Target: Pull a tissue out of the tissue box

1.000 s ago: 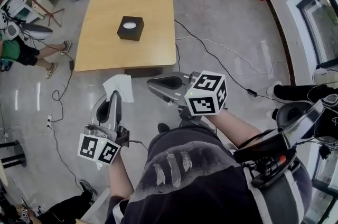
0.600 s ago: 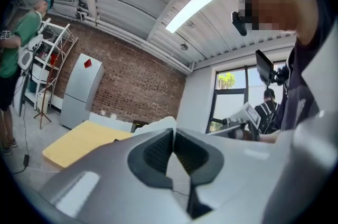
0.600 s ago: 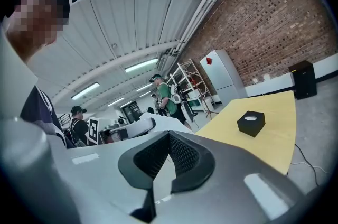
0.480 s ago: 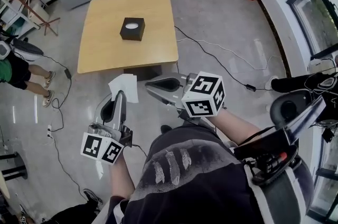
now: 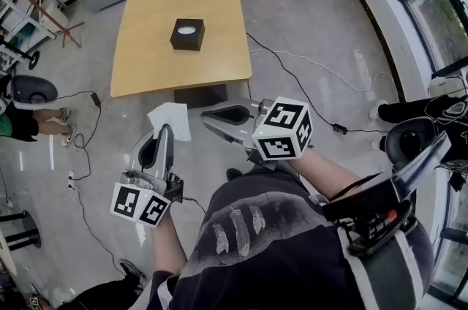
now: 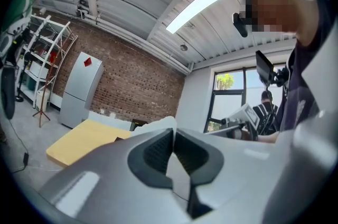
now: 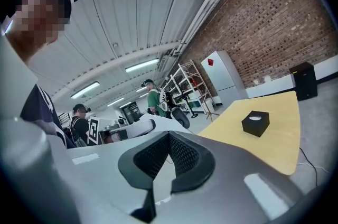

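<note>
The left gripper (image 5: pixel 167 131) has its jaws pressed together on a white tissue (image 5: pixel 170 117), which sticks out past their tips. Just beside it, the right gripper (image 5: pixel 208 117) has its jaws closed on nothing. The black tissue box (image 5: pixel 188 33) sits on the wooden tabletop (image 5: pixel 146 60), well apart from both. Each gripper bears a cube of black-and-white square markers (image 5: pixel 284 129).

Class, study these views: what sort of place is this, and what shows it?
Probably a workshop or lab in an industrial building: a bare brick wall, metal shelving racks, and cables trailing over the concrete floor.
</note>
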Available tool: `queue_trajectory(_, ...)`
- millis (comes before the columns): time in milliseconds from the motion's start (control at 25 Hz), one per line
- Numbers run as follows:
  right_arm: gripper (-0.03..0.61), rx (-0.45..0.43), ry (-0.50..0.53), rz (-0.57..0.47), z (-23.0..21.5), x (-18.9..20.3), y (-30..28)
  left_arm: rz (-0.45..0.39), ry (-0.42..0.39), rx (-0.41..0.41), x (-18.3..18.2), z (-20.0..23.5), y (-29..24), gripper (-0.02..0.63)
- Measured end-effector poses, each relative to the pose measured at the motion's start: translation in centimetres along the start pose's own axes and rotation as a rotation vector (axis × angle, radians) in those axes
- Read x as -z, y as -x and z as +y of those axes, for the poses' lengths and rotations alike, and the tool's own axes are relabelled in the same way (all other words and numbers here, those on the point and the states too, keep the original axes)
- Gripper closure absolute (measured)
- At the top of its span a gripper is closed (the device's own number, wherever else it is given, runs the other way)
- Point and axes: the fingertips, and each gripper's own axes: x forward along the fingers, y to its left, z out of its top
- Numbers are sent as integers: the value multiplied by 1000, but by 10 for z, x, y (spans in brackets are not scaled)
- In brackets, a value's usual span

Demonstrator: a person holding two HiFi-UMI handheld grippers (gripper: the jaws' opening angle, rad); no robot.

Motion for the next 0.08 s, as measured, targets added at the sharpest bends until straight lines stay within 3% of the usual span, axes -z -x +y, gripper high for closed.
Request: queue_trajectory(80, 581, -7, 0, -1, -1, 0, -1, 8, 4, -4, 2, 1, -1, 612)
